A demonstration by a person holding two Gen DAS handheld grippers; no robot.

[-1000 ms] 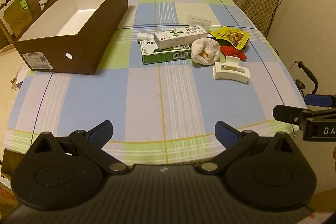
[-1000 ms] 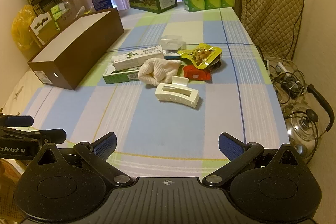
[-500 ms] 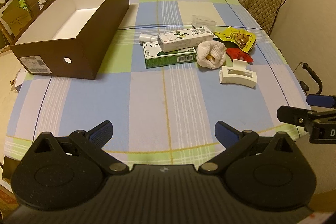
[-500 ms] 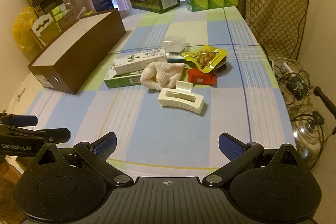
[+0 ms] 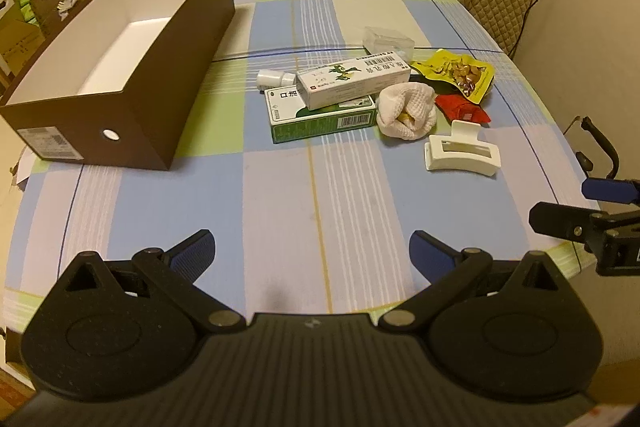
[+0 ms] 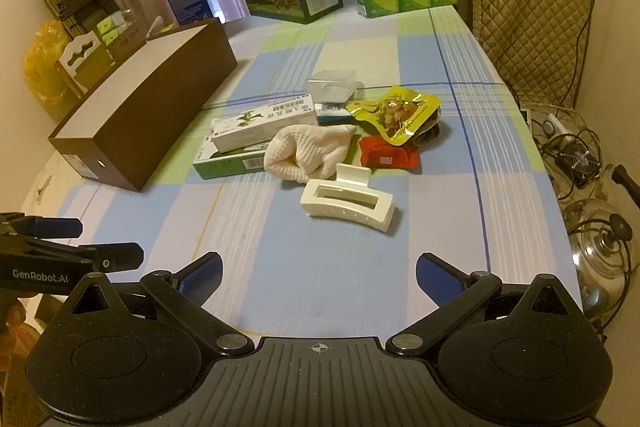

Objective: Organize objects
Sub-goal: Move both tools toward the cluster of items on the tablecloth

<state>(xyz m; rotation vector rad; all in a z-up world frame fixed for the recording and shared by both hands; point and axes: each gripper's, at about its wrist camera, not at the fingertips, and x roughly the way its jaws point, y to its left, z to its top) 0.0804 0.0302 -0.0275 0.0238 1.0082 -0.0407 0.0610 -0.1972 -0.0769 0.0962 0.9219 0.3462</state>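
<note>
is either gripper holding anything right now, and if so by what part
Nothing is held. The left gripper and the right gripper are both open above the tablecloth, short of the white hair clip.

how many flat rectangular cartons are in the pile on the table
2 for certain. A white carton lies on top of a green carton, left of the white cloth. A bluish edge behind them may be a third.
</note>
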